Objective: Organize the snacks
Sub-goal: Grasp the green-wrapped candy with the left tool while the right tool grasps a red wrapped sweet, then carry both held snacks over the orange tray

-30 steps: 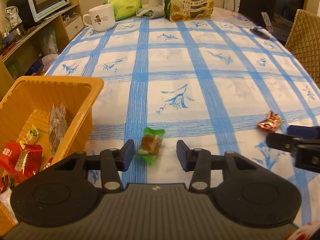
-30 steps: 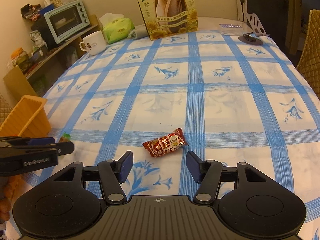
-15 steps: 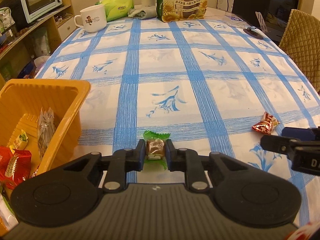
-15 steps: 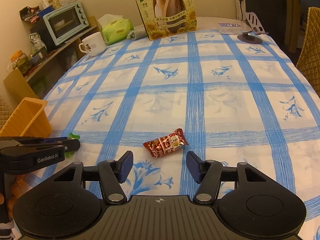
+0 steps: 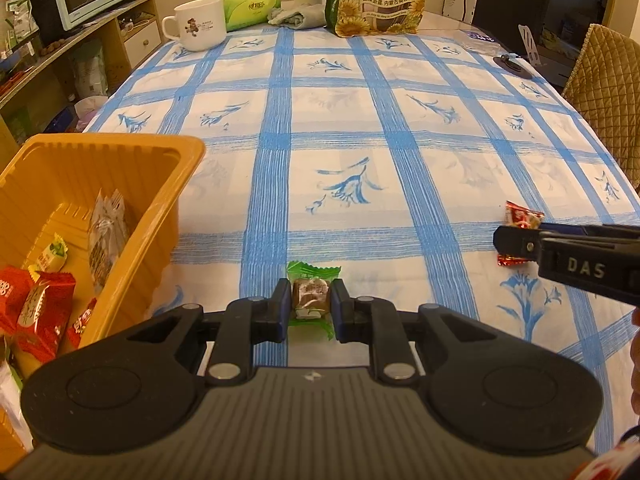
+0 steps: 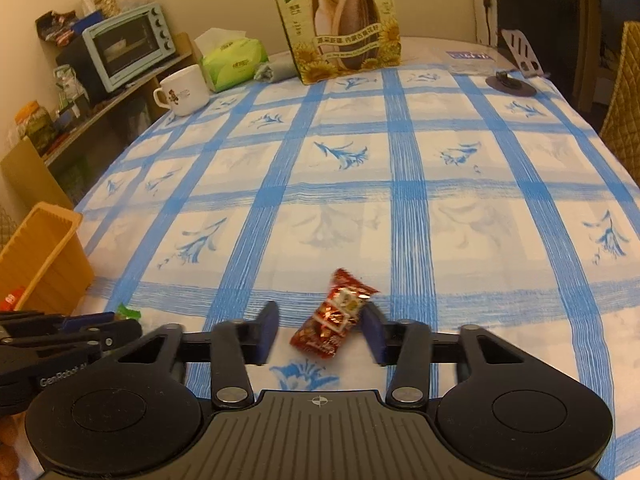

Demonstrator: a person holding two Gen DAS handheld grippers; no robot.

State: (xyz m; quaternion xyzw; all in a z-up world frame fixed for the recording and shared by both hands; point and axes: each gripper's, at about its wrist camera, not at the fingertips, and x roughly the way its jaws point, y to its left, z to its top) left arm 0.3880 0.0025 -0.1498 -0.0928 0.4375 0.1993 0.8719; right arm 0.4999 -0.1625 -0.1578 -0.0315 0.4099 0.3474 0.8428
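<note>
A blue-checked tablecloth (image 5: pixel 400 128) covers the table, and most of it is bare, so the loose sweets lie where either hand can come at them from the near edge. At the far end, out of the working area, stand a tall bag of sunflower seeds (image 6: pixel 338 20), a green tissue pack (image 5: pixel 244 0) and a white mug (image 5: pixel 198 24). The orange plastic basket (image 5: pixel 160 152) sits at the near left corner, just beside the left hand's reach, and it already holds several wrapped snacks, red packets (image 5: pixel 36 304) among them; it appears to be the collecting place, which would explain why it stands so close to where the picking goes on. The left gripper (image 5: pixel 308 308) is pinched tight on the green-wrapped candy (image 5: pixel 310 296), its pads pressing the brown centre from both sides while the wrapper's ends stick out front and back, low over the cloth and near the basket wall, so a short carry to the left should suffice. The right gripper (image 6: pixel 320 334) has just been narrowing its jaws around the red-wrapped candy (image 6: pixel 334 320), which lies tilted on the cloth between them; the right pad meets the wrapper's upper end, the left pad stands apart, so it is not yet gripped.
</note>
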